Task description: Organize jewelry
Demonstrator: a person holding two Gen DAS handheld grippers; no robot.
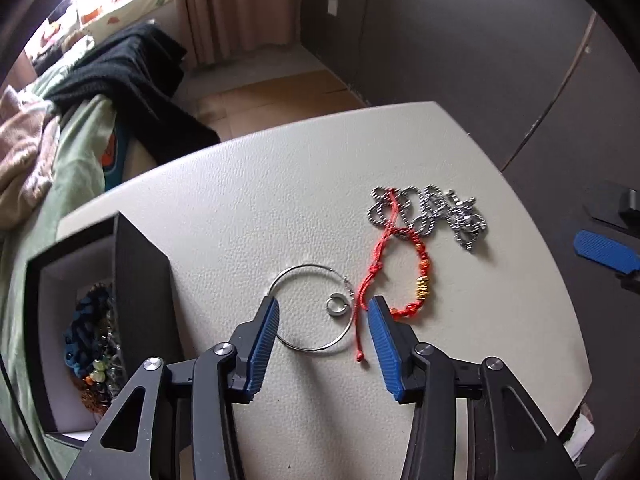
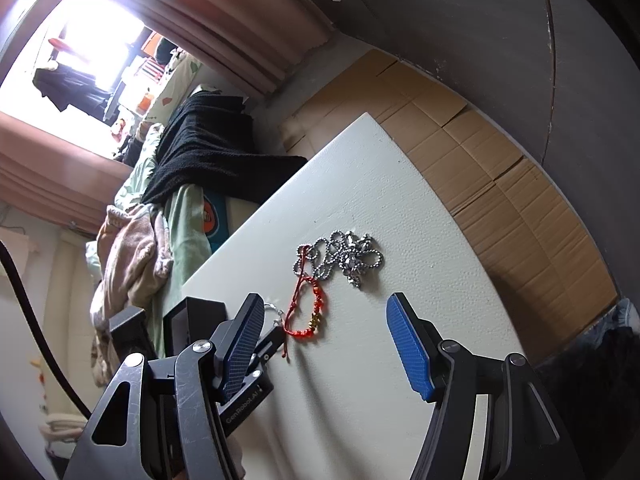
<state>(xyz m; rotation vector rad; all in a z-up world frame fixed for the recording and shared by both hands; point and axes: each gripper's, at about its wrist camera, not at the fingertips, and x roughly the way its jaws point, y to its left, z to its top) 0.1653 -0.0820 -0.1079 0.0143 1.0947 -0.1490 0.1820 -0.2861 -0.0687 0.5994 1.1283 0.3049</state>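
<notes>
Cream table [image 1: 280, 184] w/ jewelry; cardboard floor [image 2: 480, 152], curtains [image 1: 224, 8].

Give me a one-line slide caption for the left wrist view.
Open left gripper poised over a wire hoop and small ring, beside a red bracelet.

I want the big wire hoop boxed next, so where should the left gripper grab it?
Grip the large silver hoop on its bare left rim, coming from above with the left gripper; it lies flat, and the small ring and red cord bracelet crowd its right side.
</notes>
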